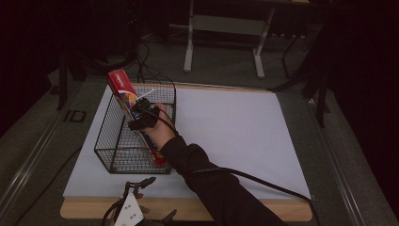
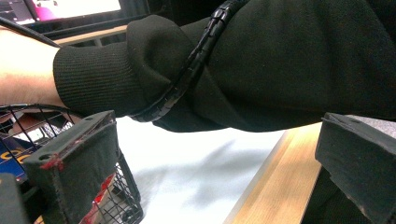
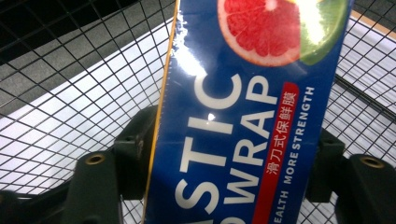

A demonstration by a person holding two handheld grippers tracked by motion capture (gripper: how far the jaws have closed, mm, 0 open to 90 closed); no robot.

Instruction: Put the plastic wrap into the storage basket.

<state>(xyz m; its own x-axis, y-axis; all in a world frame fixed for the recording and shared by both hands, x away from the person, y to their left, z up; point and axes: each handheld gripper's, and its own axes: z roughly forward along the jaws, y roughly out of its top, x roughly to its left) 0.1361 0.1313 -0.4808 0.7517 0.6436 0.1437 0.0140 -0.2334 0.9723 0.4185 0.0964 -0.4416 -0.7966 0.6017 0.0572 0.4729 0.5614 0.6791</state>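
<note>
A long blue and red plastic wrap box [image 1: 121, 84] leans upright in a black wire basket [image 1: 106, 136], its red top sticking out above the rim. My right gripper [image 1: 141, 115] reaches into the basket at the box's middle. In the right gripper view the box [image 3: 252, 116] stands between the two jaws, which flank its edges loosely, so my right gripper [image 3: 231, 154] is open. My left gripper [image 1: 157, 197] rests at the table's front edge; its jaws stand wide apart with nothing between them, so my left gripper [image 2: 210, 144] is open.
The basket sits on the left of a white mat [image 1: 235, 127] over a wooden table [image 1: 188, 209]. The person's black sleeve [image 2: 280, 60] and its cable cross just ahead of the left gripper. A metal frame [image 1: 223, 28] stands on the floor beyond the table.
</note>
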